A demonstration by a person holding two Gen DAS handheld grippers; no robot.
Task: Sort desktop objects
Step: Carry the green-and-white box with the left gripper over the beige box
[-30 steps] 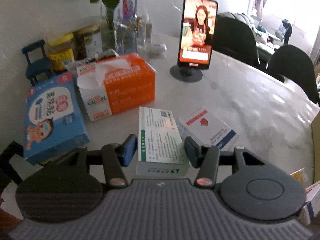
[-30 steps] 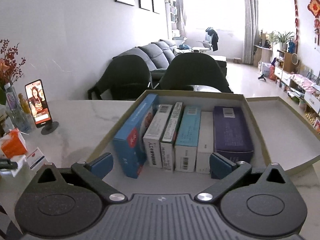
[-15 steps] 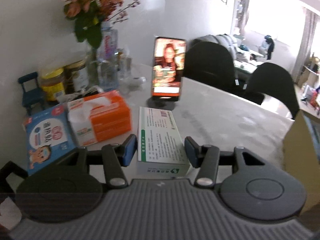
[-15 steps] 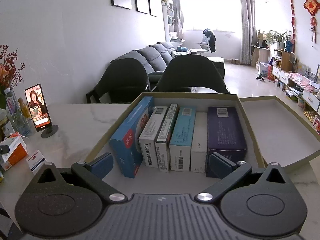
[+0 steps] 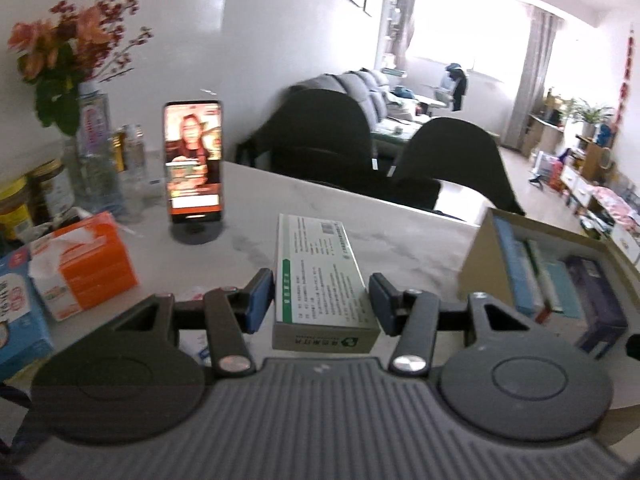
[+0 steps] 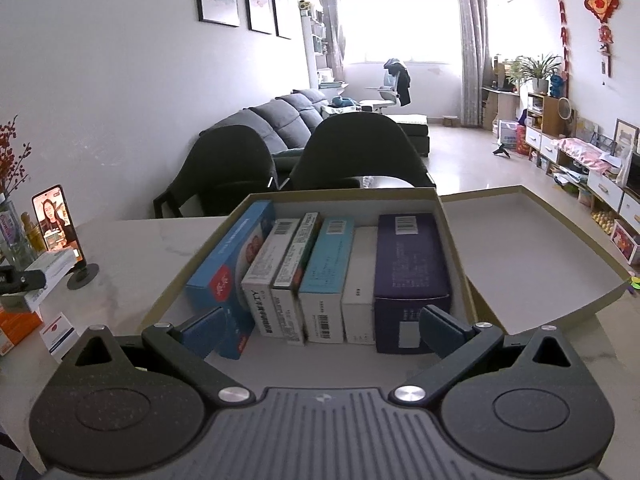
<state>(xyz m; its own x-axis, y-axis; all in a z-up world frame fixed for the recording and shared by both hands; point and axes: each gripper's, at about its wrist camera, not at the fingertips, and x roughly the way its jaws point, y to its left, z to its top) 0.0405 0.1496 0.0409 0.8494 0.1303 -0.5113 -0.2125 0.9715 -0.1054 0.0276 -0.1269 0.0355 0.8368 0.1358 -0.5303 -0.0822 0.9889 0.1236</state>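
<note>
My left gripper [image 5: 321,300] is shut on a white box with green print [image 5: 320,276], held flat above the marble table [image 5: 400,232]. In the right wrist view this gripper [image 6: 16,278] and its box [image 6: 52,264] show at the far left. The open cardboard box [image 5: 480,256] lies to its right, with several medicine boxes standing in a row inside. My right gripper [image 6: 320,328] is open and holds nothing; it hovers over the near edge of the cardboard box [image 6: 452,248], in front of the blue box [image 6: 232,268] and the purple box [image 6: 412,264].
A phone on a stand [image 5: 193,164], an orange tissue box [image 5: 92,268], a blue carton [image 5: 16,312], jars and a flower vase [image 5: 92,152] crowd the left. A small white card box [image 6: 60,330] lies on the table. The box lid [image 6: 520,256] lies right; two dark chairs [image 5: 320,136] stand behind.
My left gripper has lifted the white-green box off the table and swung right, so the cardboard box has come into its view. The right gripper has shifted only slightly.
</note>
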